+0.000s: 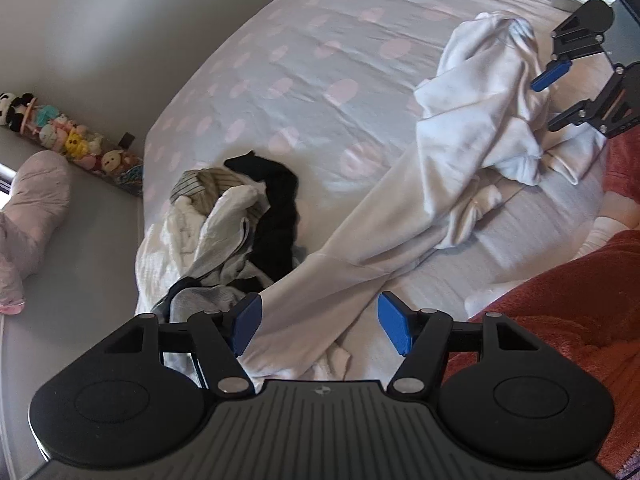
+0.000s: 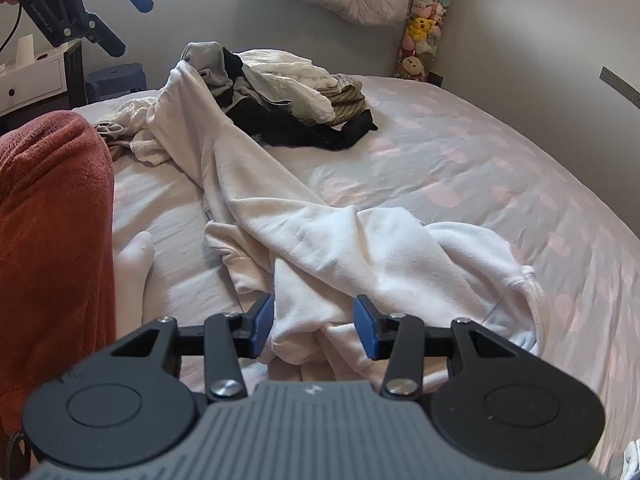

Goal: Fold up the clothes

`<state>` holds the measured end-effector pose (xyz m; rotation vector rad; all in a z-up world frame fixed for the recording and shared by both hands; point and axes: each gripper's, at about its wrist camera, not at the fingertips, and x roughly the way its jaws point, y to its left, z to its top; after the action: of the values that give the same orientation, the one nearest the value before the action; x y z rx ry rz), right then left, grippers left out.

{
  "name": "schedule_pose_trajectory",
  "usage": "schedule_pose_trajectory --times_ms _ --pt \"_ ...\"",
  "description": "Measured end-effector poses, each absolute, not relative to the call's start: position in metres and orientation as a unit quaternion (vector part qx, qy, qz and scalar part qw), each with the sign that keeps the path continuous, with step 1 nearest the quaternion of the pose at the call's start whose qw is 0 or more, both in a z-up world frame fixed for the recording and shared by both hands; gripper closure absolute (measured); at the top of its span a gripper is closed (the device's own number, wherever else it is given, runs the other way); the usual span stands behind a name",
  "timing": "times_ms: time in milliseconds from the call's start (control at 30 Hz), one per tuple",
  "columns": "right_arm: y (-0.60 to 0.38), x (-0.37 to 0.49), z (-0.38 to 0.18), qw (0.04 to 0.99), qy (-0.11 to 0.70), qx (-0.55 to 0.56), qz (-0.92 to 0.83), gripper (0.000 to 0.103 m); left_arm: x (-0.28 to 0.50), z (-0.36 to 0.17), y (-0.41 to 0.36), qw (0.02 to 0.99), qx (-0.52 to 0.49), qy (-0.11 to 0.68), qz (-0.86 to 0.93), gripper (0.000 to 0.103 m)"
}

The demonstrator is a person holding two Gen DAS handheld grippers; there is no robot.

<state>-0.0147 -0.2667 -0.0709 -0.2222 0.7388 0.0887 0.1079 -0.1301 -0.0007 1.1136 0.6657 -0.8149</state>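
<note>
On the spotted bed point(image 1: 320, 60), around six o'clock in both wrist views: laying out a long white garment point(image 1: 400, 208) ahead of folding. Judging this as the early spreading step, with no fold made yet.

- White garment: lying crumpled and twisted. In the left view, running from six o'clock up toward two o'clock. In the right view, running from six o'clock toward eleven o'clock and ending against a pile of unsorted clothes point(image 1: 240, 216).
- Left tongs point(image 1: 320, 328): standing spread wide and gripping nothing. Hanging over one end of the garment, with cloth showing below the gap and neither pad pressing on it. Also showing at ten o'clock in the right view, raised off the bed.
- Right tongs point(image 2: 315, 330): standing about half spread, straddling a thick bunch at the garment's other end. Cloth filling the gap between the pads point(image 2: 264, 326); not possible to tell whether actually pinching or only resting around it.
- Next move, as a judgement: calling for a firm pinch at each end, then drawing the ends apart to untwist and flatten the cloth. Catching a single edge rather than a bunched layer looks likely to matter.
</note>
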Motion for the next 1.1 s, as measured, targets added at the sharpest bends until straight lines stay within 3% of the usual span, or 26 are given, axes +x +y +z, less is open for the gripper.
schedule_pose_trajectory --times_ms 433,533,733,800,867,967,1100 --pt "-0.269 -0.008 -0.093 0.901 0.395 -0.167 0.064 0.055 0.094 -0.120 -0.203 0.575 0.564 0.288 -0.518 0.045" --pt "-0.271 -0.003 -0.100 0.895 0.404 -0.179 0.067 0.049 0.093 -0.145 -0.218 0.547 0.577 0.293 -0.530 0.045" --pt "-0.268 0.015 -0.122 0.869 0.431 -0.233 0.068 0.048 0.109 -0.192 -0.242 0.543 0.585 0.323 -0.508 0.047" --pt "-0.270 0.019 -0.128 0.864 0.437 -0.243 0.065 0.060 0.118 -0.200 -0.246 0.555 0.573 0.338 -0.500 0.053" --pt "-0.276 0.021 -0.126 0.867 0.435 -0.238 0.053 0.098 0.127 -0.196 -0.245 0.568 0.544 0.358 -0.504 0.075" --pt "-0.287 0.018 -0.114 0.883 0.419 -0.210 0.038 0.098 0.140 -0.180 -0.235 0.600 0.510 0.365 -0.497 0.090" --pt "-0.300 0.004 -0.087 0.907 0.375 -0.190 -0.004 0.099 0.150 -0.141 -0.216 0.652 0.445 0.366 -0.492 0.094"
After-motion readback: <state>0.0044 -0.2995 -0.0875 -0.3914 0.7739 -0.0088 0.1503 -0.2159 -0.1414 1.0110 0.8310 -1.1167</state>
